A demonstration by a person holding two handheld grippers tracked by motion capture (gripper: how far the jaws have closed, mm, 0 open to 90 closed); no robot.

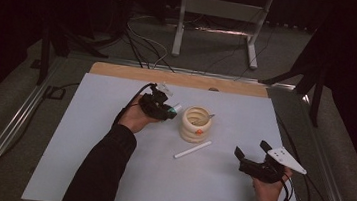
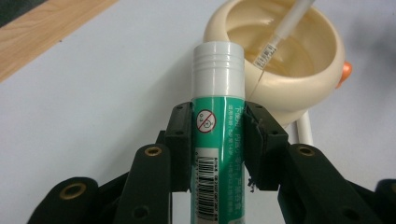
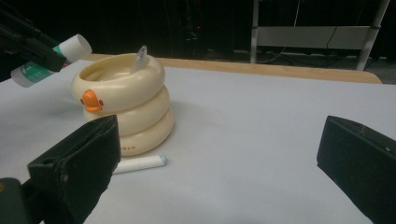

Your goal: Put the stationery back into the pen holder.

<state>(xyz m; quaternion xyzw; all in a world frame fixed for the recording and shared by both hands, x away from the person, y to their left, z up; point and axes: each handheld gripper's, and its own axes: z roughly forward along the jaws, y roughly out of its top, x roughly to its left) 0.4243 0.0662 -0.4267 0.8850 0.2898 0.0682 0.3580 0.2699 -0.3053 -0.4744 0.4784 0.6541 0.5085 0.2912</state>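
**Glue stick held beside the cup**

The left gripper (image 2: 218, 140) is clamping a green glue stick (image 2: 218, 116), its white cap pointing at the cream ringed cup (image 1: 196, 124). The right gripper (image 1: 252, 156), jaws wide apart, is hovering to the right. A white pen (image 1: 192, 150) is lying just near of the cup.

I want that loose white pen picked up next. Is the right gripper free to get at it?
Probably yes: the right gripper is open and empty, and bare table lies between it and the white pen beside the duck holder.
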